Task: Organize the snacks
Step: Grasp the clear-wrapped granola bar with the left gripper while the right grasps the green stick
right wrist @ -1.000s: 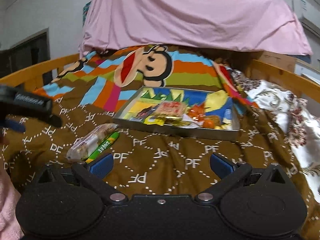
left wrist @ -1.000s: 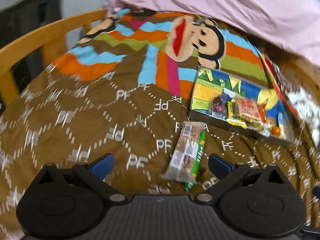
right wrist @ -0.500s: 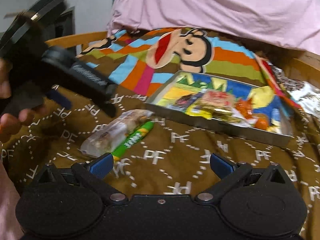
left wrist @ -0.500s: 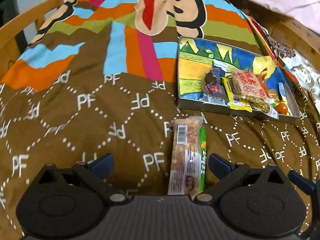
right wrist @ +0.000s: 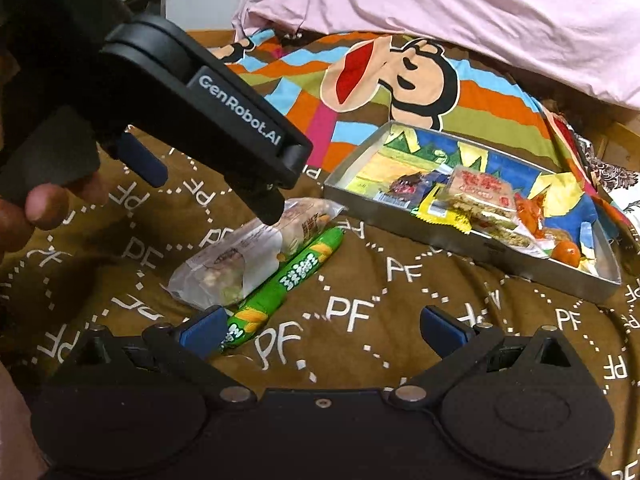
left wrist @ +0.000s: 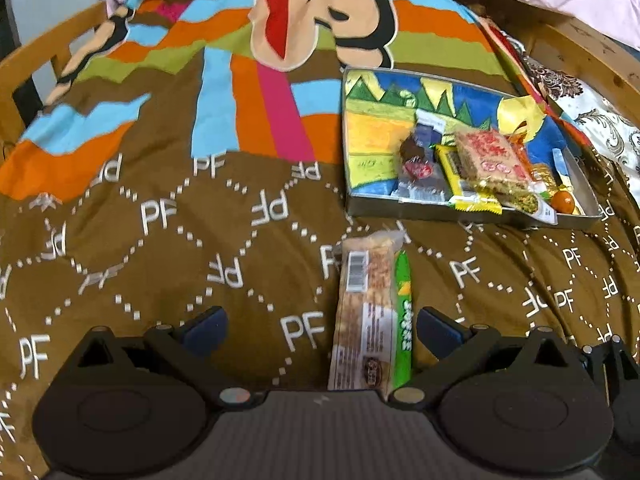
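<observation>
Left hand-held gripper [left wrist: 320, 326]: spread wide, holding nothing; bottom centre of left wrist view, also upper left of right wrist view, hovering over the loose snacks.
Right hand-held gripper [right wrist: 320, 328]: spread wide, empty; bottom centre of right wrist view, low over the blanket.
Clear-wrapped snack bar [left wrist: 366, 312]: lower centre of left wrist view, flat on the blanket, lying between the left fingers, nearer the right-side one.
Green corn stick [left wrist: 403, 320]: touching the bar's right side, parallel; its near end next to the right gripper's left-side finger [right wrist: 202, 330].
Tin tray [left wrist: 472, 218]: upper right, just beyond the two loose snacks, holding mixed wrapped snacks.
Blanket [left wrist: 160, 240]: brown, "PF" pattern, monkey face at top, spread on a wooden-framed bed.
</observation>
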